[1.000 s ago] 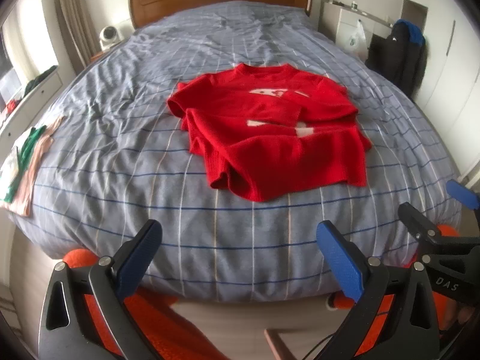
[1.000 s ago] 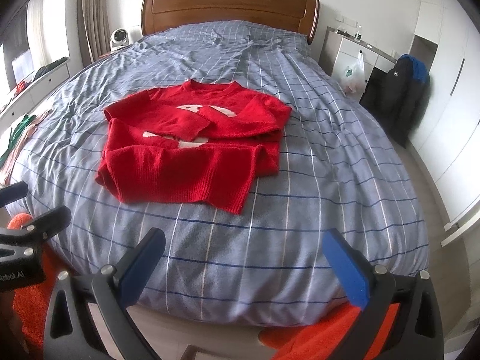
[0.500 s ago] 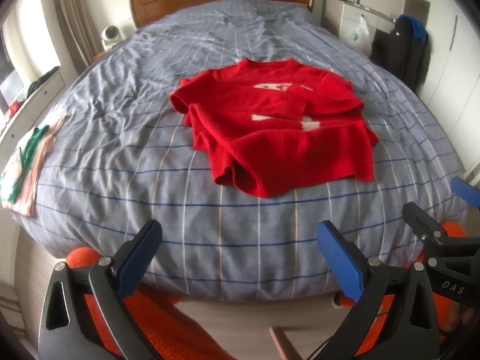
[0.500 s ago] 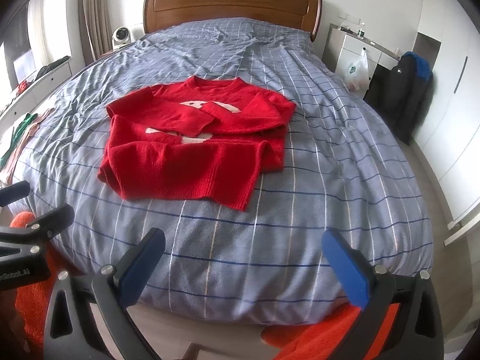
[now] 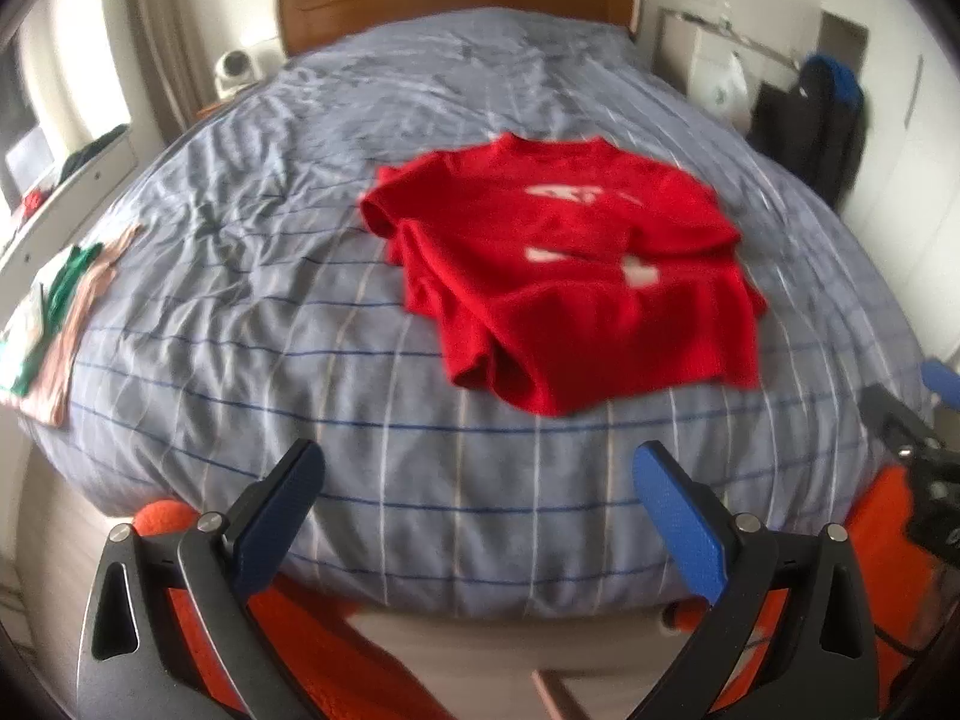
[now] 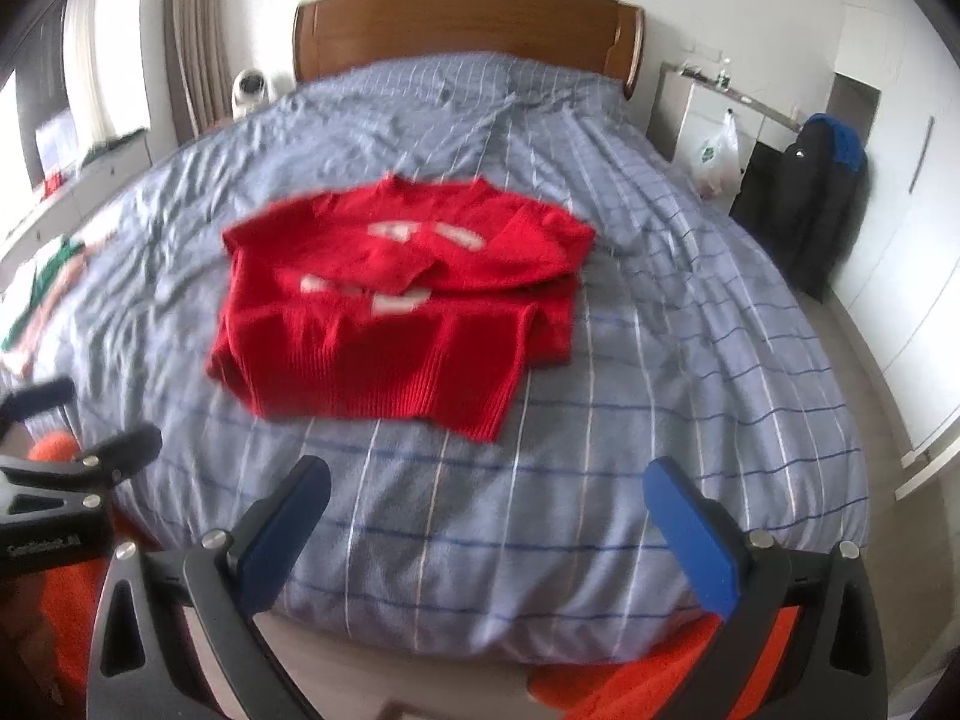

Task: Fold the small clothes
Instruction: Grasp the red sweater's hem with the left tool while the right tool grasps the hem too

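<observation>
A red knit sweater (image 5: 576,276) with white markings lies on the bed, sleeves folded across its chest and its hem toward me; it also shows in the right wrist view (image 6: 396,312). My left gripper (image 5: 480,468) is open and empty over the bed's near edge, short of the sweater's hem. My right gripper (image 6: 486,480) is open and empty, also short of the hem. Each gripper shows at the edge of the other's view.
The bed (image 5: 240,300) has a grey-blue checked cover and a wooden headboard (image 6: 468,30). Folded green, white and pink clothes (image 5: 54,306) lie at its left edge. A white cabinet (image 6: 720,120) and dark bags (image 6: 822,198) stand at the right.
Both grippers have moved forward and up toward the bed, so the sweater sits nearer and lower in both views. Both stay open. The sweater has not moved.
</observation>
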The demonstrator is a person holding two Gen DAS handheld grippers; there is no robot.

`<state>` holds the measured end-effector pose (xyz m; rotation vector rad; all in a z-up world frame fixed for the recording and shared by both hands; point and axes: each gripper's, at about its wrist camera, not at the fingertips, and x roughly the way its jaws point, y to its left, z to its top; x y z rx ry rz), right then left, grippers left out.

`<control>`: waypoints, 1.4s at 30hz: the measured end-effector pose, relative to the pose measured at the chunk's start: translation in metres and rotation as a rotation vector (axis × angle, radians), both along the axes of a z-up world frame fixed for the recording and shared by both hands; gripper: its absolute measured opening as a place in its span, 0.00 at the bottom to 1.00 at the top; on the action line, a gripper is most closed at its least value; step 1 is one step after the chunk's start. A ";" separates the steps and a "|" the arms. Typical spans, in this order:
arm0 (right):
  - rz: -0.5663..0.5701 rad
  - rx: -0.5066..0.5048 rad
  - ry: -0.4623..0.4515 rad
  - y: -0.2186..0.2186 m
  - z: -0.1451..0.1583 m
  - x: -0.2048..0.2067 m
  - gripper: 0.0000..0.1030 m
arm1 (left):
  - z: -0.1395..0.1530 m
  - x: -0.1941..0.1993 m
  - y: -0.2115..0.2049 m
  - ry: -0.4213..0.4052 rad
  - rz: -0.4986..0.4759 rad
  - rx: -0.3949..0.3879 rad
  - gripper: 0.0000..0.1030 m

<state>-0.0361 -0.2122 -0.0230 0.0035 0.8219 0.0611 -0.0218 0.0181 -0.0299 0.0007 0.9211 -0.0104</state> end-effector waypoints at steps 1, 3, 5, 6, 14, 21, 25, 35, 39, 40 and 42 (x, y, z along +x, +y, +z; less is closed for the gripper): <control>-0.007 0.020 -0.013 -0.004 0.003 0.000 1.00 | 0.001 0.002 0.003 -0.001 0.007 -0.015 1.00; -0.021 0.043 -0.027 -0.010 0.006 0.001 1.00 | 0.001 0.004 0.007 -0.003 0.004 -0.027 1.00; -0.013 0.048 -0.017 -0.011 0.004 0.004 1.00 | 0.000 0.008 0.008 -0.002 -0.018 -0.025 1.00; -0.001 0.048 -0.012 -0.011 0.003 0.005 1.00 | -0.003 0.013 0.013 0.001 -0.039 -0.040 1.00; 0.264 0.282 0.163 -0.042 -0.062 0.065 1.00 | -0.049 0.058 0.068 0.148 -0.112 -0.347 0.99; 0.257 0.379 0.158 -0.043 -0.099 0.116 1.00 | -0.072 0.085 0.045 0.113 -0.183 -0.243 0.78; 0.259 0.384 0.171 -0.034 -0.114 0.127 0.99 | -0.081 0.099 0.066 0.121 -0.218 -0.317 0.76; 0.285 0.493 0.170 -0.050 -0.121 0.129 0.65 | -0.105 0.127 0.065 0.203 -0.254 -0.484 0.08; 0.306 0.506 0.236 -0.052 -0.124 0.134 0.07 | -0.084 0.099 0.083 0.182 -0.248 -0.502 0.07; 0.320 0.510 0.236 -0.058 -0.115 0.127 0.07 | -0.076 0.086 0.090 0.178 -0.257 -0.503 0.07; 0.339 0.510 0.242 -0.068 -0.103 0.111 0.06 | -0.062 0.057 0.101 0.198 -0.277 -0.472 0.07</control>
